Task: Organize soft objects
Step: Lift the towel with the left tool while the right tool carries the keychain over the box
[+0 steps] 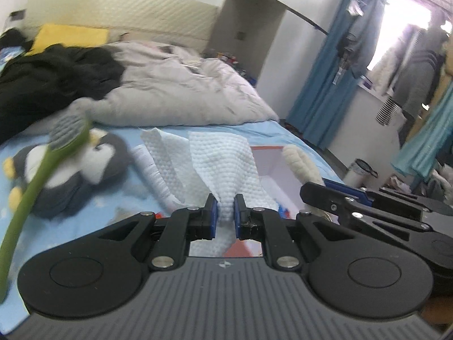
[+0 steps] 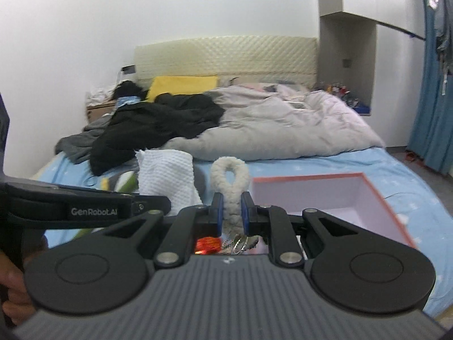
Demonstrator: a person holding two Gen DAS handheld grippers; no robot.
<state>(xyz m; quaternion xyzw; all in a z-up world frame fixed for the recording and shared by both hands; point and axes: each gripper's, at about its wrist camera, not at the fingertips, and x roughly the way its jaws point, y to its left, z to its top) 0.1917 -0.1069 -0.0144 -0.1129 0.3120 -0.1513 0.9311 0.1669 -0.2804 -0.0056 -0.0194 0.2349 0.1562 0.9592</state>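
Note:
My left gripper (image 1: 225, 212) is shut on a white waffle-textured cloth (image 1: 218, 161), which stands up in folds above the blue bed sheet (image 1: 119, 198). To its right, my right gripper (image 2: 232, 212) is shut on a cream braided plush loop (image 2: 230, 175); metal keys (image 2: 240, 243) hang below it. The same plush loop (image 1: 300, 164) shows in the left wrist view, in front of an open pink box with an orange rim (image 1: 269, 170). A grey-and-white penguin plush (image 1: 76, 175) lies on the sheet at left. A blurred green stem with a grey knitted head (image 1: 42, 175) crosses in front of it.
A rumpled pale duvet (image 2: 277, 124), black clothes (image 2: 158, 121) and a yellow pillow (image 2: 181, 83) cover the far half of the bed. The open box (image 2: 325, 195) sits at the bed's near right. Blue curtains (image 1: 325, 85) and hanging clothes stand to the right of the bed.

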